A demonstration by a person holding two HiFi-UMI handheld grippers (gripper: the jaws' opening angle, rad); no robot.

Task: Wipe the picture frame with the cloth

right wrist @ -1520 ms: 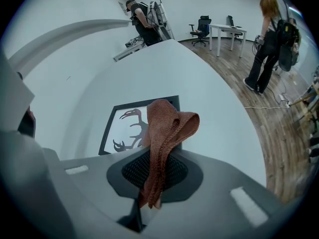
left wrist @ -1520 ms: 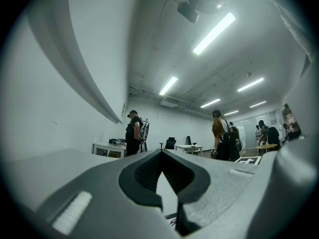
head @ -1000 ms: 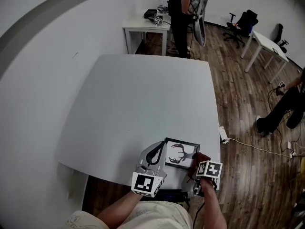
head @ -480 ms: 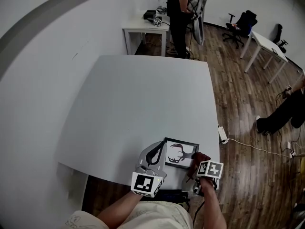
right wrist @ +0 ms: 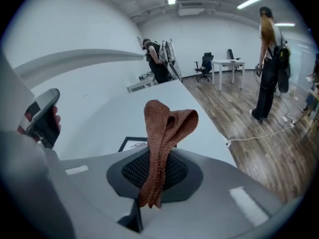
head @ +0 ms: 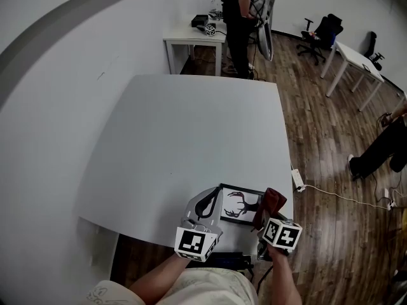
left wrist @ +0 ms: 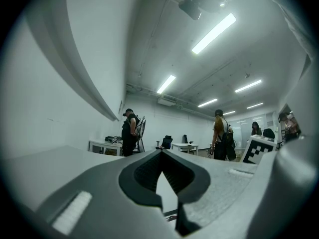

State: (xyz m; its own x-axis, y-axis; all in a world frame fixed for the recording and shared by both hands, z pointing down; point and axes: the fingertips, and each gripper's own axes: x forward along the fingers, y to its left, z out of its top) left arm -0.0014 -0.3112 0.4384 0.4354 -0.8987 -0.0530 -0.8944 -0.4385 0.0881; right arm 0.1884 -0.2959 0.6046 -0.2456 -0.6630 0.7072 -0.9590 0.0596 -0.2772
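Lower middle, your left gripper point(head: 210, 200) is pinched shut on nothing by the left edge of the picture frame point(head: 240, 206), and your right gripper point(head: 266, 220), clamped on the cloth point(head: 271, 203), hangs over its right side, so a hard wipe could skate the loose frame off the table point(head: 184, 132).

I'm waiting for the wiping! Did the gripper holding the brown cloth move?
Yes. The right gripper tipped upward: its view looked down onto the picture frame before; now the frame sits low behind the cloth.
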